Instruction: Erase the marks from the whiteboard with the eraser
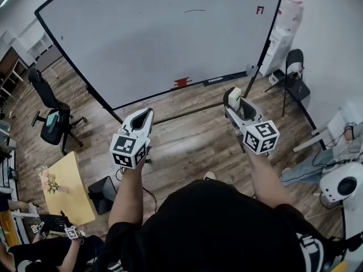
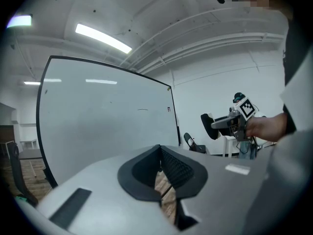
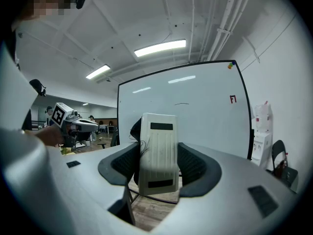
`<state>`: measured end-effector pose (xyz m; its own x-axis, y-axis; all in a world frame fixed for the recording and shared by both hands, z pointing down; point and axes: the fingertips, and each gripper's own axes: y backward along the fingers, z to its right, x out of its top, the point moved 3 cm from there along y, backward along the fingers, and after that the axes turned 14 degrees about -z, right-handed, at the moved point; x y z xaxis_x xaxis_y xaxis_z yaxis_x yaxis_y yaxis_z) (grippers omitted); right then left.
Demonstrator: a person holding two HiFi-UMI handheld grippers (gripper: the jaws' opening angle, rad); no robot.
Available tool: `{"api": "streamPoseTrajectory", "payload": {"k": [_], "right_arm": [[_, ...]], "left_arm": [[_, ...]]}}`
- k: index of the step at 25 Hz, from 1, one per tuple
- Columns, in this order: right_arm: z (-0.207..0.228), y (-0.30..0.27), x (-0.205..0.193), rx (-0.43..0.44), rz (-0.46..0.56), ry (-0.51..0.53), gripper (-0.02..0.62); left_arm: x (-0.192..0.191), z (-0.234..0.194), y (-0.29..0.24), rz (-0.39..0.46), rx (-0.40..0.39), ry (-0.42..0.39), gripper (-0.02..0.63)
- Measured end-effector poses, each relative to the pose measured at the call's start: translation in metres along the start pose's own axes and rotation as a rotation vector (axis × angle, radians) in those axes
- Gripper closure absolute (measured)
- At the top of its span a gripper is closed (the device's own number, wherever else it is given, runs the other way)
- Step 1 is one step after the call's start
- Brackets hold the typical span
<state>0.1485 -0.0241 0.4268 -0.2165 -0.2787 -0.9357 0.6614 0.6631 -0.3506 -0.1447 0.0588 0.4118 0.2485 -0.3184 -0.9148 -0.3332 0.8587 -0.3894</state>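
The right claw point(image 3: 157, 168) is clamped on the eraser point(image 3: 157, 153). Its jaws press the 2 long sides, so the pale block stands upright between them with its far end pointed at the whiteboard point(image 3: 195, 111). That looks like a grip chosen for wiping, though I cannot tell which face carries the felt. The left claw point(image 2: 161, 173) is pinched together on nothing and hangs level with the right one, off to its side, probably just out of the way. The board stands well ahead of both claws, with nothing touching it. A thin dark stroke point(image 3: 182, 103) sits above and beyond the eraser, and a small red mark point(image 3: 233, 99) lies further to the claw's right, too small to read. The claw's own body hides the board's lower edge, and the red item point(image 1: 181, 83) on the ledge there is too small to name.
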Motion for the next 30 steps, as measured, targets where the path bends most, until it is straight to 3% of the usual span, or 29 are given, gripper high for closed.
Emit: {"api": "streamPoseTrajectory", "payload": {"k": [30], "right_arm": [[0.059,-0.059,0.010,0.025,-0.029,-0.007,0.357]], "left_arm": [[0.008,-0.023,-0.074,-0.037,-0.003,0.022,0.594]]}}
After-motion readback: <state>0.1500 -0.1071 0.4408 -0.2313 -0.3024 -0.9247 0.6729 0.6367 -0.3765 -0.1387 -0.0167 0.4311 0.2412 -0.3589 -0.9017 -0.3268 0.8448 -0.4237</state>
